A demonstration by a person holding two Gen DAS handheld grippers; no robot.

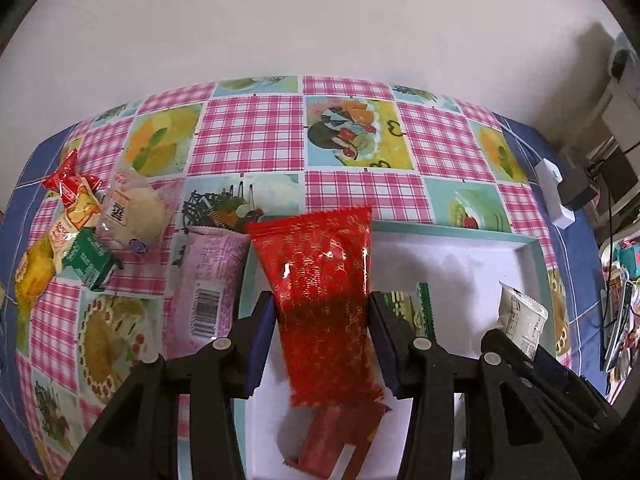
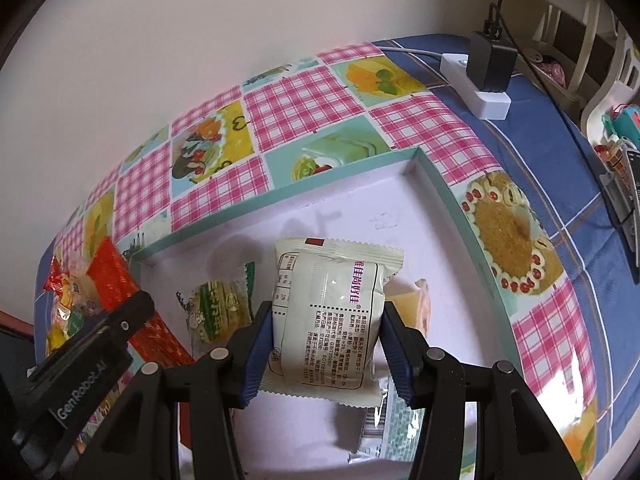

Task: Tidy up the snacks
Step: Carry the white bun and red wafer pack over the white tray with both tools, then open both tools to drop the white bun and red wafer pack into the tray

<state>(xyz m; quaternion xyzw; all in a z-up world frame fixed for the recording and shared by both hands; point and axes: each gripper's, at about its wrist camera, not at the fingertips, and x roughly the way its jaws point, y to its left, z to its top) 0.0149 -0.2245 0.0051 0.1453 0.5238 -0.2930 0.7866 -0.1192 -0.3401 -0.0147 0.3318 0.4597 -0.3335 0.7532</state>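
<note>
My left gripper (image 1: 322, 340) is shut on a long red snack packet (image 1: 320, 292) and holds it over the left part of a white tray with a teal rim (image 1: 534, 252). A second red packet (image 1: 336, 440) lies in the tray under it. My right gripper (image 2: 326, 344) is shut on a cream snack packet (image 2: 332, 312) above the same tray (image 2: 440, 184). A green packet (image 2: 218, 308) and a yellow packet (image 2: 412, 304) lie in the tray. The cream packet also shows in the left wrist view (image 1: 522, 318).
A pile of loose snacks (image 1: 84, 232) and a pink packet (image 1: 208, 276) lie on the checked tablecloth left of the tray. A white power strip with a black adapter (image 2: 482, 76) sits at the table's far right. Clutter stands beyond the right edge.
</note>
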